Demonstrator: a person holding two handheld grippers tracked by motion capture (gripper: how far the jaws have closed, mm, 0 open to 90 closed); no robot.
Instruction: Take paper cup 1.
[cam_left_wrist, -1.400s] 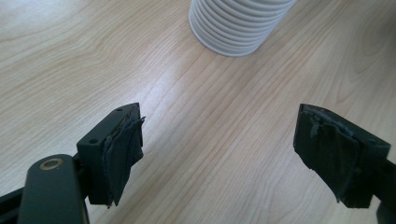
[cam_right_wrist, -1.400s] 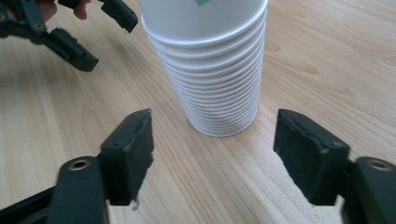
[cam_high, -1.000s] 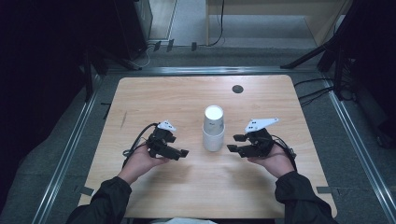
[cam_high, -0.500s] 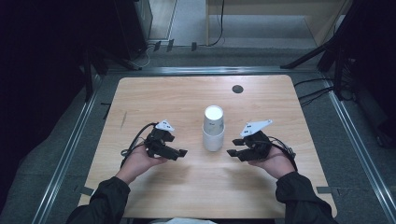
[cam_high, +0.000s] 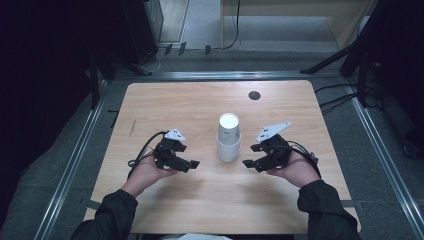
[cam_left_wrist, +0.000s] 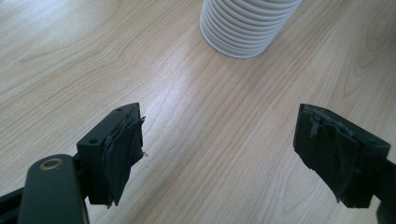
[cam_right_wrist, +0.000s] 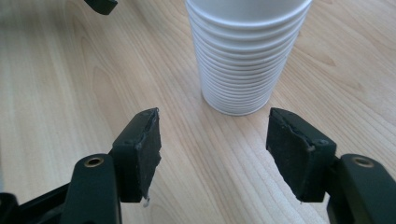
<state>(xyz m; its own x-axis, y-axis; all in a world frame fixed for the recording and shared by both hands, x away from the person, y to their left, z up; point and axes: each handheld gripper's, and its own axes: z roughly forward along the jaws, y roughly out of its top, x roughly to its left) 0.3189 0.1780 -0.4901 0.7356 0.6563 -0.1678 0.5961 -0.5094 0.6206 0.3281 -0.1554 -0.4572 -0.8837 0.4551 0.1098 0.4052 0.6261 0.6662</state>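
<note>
Ribbed white stack of cups (cam_high: 228, 137) standing upright at center of the pale wood-grain table (cam_high: 200, 105), left gripper (cam_high: 192, 163) and right gripper (cam_high: 248, 163) flanking it, both gaping, holding nothing, worn black pads (cam_left_wrist: 122, 151) facing inward.

Light wooden table (cam_high: 165, 105); white ribbed cup stack (cam_high: 228, 137) upright mid-table, small dark disc (cam_high: 254, 95) well beyond it.
</note>
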